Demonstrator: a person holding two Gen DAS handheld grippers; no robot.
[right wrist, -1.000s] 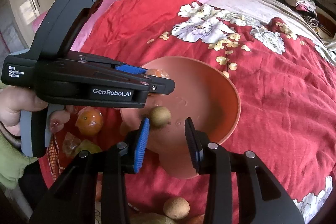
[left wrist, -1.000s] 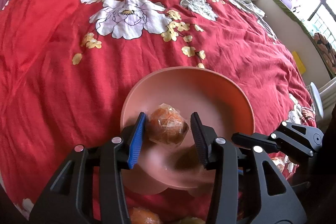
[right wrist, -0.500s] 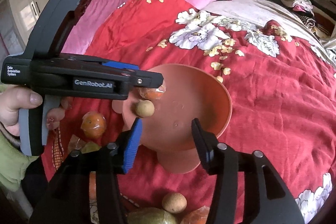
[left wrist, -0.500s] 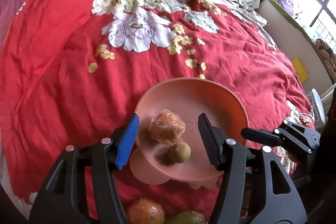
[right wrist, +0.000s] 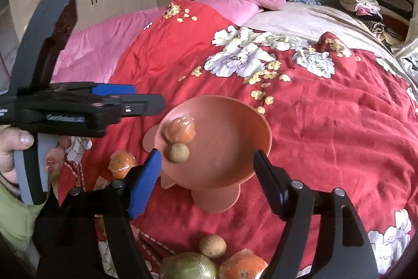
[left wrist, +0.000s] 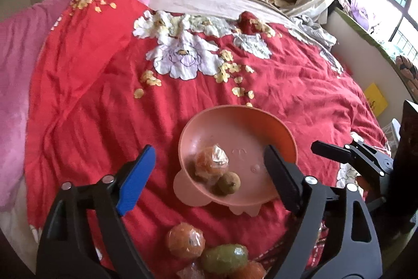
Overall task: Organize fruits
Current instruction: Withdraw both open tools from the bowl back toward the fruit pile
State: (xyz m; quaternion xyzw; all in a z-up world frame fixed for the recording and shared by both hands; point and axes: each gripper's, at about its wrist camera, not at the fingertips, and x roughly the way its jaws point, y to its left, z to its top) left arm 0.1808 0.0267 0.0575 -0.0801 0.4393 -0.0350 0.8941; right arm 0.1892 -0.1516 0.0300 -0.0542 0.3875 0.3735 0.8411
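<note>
Fruits: a wrapped orange (left wrist: 212,166), round, orange-skinned, in crinkled clear film that bunches to a shiny peak on top; touching it on the near side, a small brown fruit (left wrist: 230,181), dull tan, roughly spherical, unwrapped. Both lie in the pink bowl (left wrist: 261,122), a shallow salmon-pink plastic dish w/ lobed feet, resting on the red floral bedspread (left wrist: 91,96); they sit toward the bowl's left wall, the rest of its floor bare. Loose fruit on the bedspread near the bowl's front: a 2nd wrapped orange (left wrist: 185,241), a green fruit (left wrist: 224,258) in film just beside it, and, in the right wrist view, a 2nd brown fruit (right wrist: 213,246) and another wrapped orange (right wrist: 244,267) at the bottom edge, w/ one more orange (right wrist: 121,164) left of the bowl. Left gripper (left wrist: 209,174): jaws have just been opening, now spread wide, pads clear of the fruit, which lie in the bowl in line w/ the gap. Right gripper (right wrist: 207,179): likewise just opened, wide apart, nothing gripped; bowl rim seen between the jaws. A hand (right wrist: 13,148) holds the left gripper's handle.
</note>
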